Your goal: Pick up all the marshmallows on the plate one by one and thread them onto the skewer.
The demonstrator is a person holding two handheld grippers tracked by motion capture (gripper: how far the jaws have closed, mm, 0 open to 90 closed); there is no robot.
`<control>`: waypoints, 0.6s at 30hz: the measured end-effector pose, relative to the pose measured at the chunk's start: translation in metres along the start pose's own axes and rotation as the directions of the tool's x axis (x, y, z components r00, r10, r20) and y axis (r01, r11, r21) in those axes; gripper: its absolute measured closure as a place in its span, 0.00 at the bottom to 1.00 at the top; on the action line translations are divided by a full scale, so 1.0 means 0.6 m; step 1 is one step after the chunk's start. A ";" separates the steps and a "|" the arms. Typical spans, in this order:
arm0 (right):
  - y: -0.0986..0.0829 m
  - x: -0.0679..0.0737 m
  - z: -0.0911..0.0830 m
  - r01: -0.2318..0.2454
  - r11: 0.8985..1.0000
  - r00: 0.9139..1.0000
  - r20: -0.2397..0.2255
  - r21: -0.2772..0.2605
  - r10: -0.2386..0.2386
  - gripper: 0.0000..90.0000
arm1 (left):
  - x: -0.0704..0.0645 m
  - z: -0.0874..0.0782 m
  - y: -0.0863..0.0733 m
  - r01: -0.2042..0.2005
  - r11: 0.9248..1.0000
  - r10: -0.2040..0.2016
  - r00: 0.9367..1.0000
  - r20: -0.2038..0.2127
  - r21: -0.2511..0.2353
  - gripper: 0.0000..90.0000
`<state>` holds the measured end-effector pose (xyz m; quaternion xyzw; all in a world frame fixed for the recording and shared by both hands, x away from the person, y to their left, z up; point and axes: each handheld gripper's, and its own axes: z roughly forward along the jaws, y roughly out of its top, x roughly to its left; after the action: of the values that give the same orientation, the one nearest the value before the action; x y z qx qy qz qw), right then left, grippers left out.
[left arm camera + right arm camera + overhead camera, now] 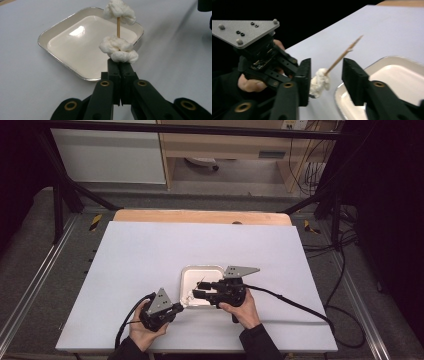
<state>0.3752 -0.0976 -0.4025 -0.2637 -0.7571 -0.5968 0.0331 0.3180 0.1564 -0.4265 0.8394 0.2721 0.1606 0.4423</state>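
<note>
Your left gripper (119, 65) has its 2 jaws pressed tight together on the bottom end of a thin wooden skewer (118, 27), which stands up and away from the jaw tips in the left gripper view. A white fluffy lump (117, 48) sits on the stick right at the jaw tips, touching them, and a second white lump (119, 11) sits higher up, with bare wood between the 2. Behind the skewer lies a shallow white tray (50, 35) with a silver rim, resting on the white table (25, 82). In the high view your left gripper (176, 309) sits just beside the tray's (186, 276) near left corner, and your right gripper (197, 289) reaches over the tray from the right. Its jaws stand wide apart and grip nothing; in the right gripper view the skewer (343, 55) slants up through the gap between them (325, 72), with 1 white lump (319, 82) close to the left jaw, though you cannot tell whether they touch.
</note>
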 end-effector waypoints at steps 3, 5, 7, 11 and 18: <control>0.004 -0.002 -0.016 0.028 1.000 0.997 0.072 0.005 -0.028 0.44 | 0.002 -0.002 0.002 0.010 1.000 -0.010 1.000 -0.008 -0.005 0.99; 0.003 -0.007 -0.024 0.043 0.999 0.991 0.125 0.022 -0.045 0.33 | 0.005 -0.002 0.002 0.020 1.000 -0.020 1.000 -0.012 0.001 0.99; 0.000 -0.012 -0.030 0.058 0.997 0.983 0.169 0.044 -0.064 0.26 | 0.007 -0.002 0.002 0.027 1.000 -0.027 1.000 -0.011 0.004 0.99; -0.007 -0.030 -0.046 0.048 0.996 0.971 0.229 0.076 -0.064 0.15 | 0.012 -0.003 0.005 0.043 0.999 -0.043 0.999 -0.008 0.011 0.99; -0.024 -0.056 -0.088 0.034 0.993 0.952 0.300 0.112 -0.066 0.06 | 0.022 -0.001 0.010 0.089 0.996 -0.089 0.996 0.017 0.030 0.99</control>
<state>0.3835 -0.1606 -0.4123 -0.3307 -0.7900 -0.5093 -0.0848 0.3303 0.1616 -0.4207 0.8342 0.3075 0.1292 0.4392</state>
